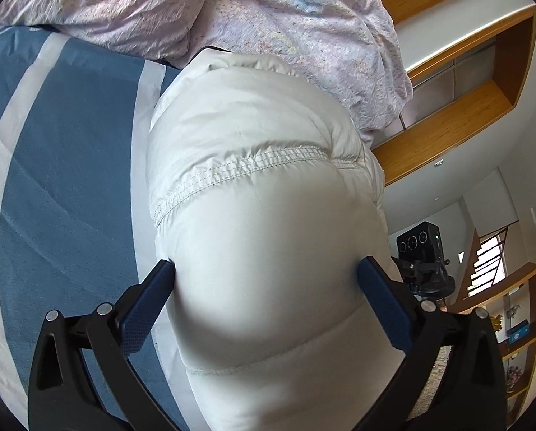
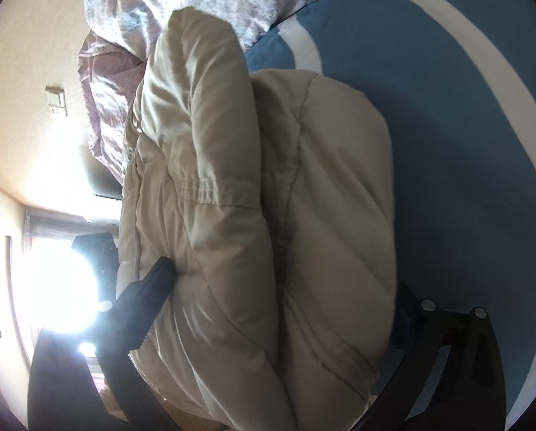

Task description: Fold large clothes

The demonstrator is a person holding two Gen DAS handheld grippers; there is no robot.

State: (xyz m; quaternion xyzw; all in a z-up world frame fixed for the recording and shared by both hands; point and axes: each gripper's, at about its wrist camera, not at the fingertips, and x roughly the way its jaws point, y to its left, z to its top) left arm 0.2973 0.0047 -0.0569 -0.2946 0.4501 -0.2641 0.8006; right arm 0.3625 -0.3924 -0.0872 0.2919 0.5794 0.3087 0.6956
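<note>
Across blue bedsheet (image 1: 67,165) with white stripes, puffy cream quilted jacket (image 1: 260,186) lying folded, lilac duvet (image 1: 289,18) bunching behind. Left gripper (image 1: 266,269) pressing wide-spread textured blue pads into jacket's bulging end. Right gripper (image 2: 278,287) clamping jacket's thick bundle. No readable writing showing.

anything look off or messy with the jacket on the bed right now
Nothing looks damaged. The white puffer jacket is a thick, rounded bundle on the blue-and-white bedsheet, bulging between both sets of fingers, with one loose fold sticking up toward the crumpled floral quilt.
</note>
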